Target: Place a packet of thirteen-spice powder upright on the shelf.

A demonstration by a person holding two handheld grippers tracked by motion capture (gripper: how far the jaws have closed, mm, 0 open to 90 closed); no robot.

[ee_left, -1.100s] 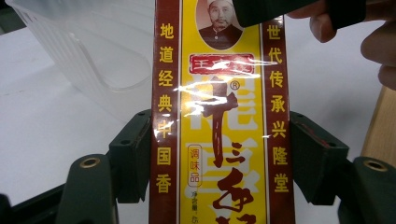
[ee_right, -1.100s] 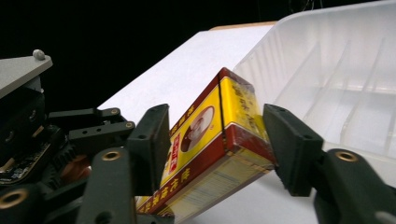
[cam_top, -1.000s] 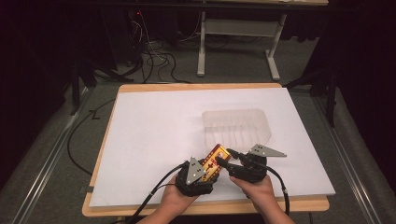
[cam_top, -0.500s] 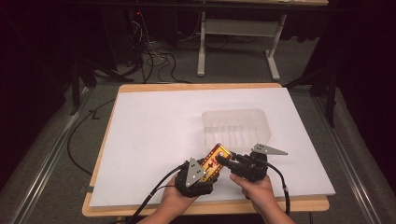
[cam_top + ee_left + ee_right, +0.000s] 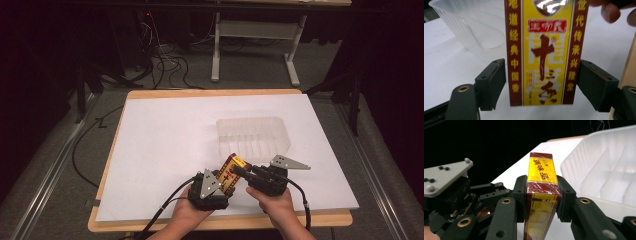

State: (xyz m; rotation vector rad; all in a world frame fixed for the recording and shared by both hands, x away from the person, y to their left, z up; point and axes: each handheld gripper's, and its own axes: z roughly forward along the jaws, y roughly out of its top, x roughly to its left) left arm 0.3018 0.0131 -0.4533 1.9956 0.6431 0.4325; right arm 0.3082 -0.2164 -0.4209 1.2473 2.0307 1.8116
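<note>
Your right hand-held gripper (image 5: 543, 195) is clamped on the narrow sides of the yellow box (image 5: 541, 182). Your left hand-held gripper (image 5: 541, 83) flanks its broad face, jaws apart, not touching. Box is held above the desk (image 5: 165, 135), at 7 o'clock from the clear tray (image 5: 252, 136). Nothing in the tray; placing is probably left.

Open white table (image 5: 165, 145) across left and centre of the high view. Blocked right of centre by clear ridged tray (image 5: 252, 136), just beyond yellow box (image 5: 231, 172) clamped between both grippers at lower centre. Narrow free strip along right edge.
</note>
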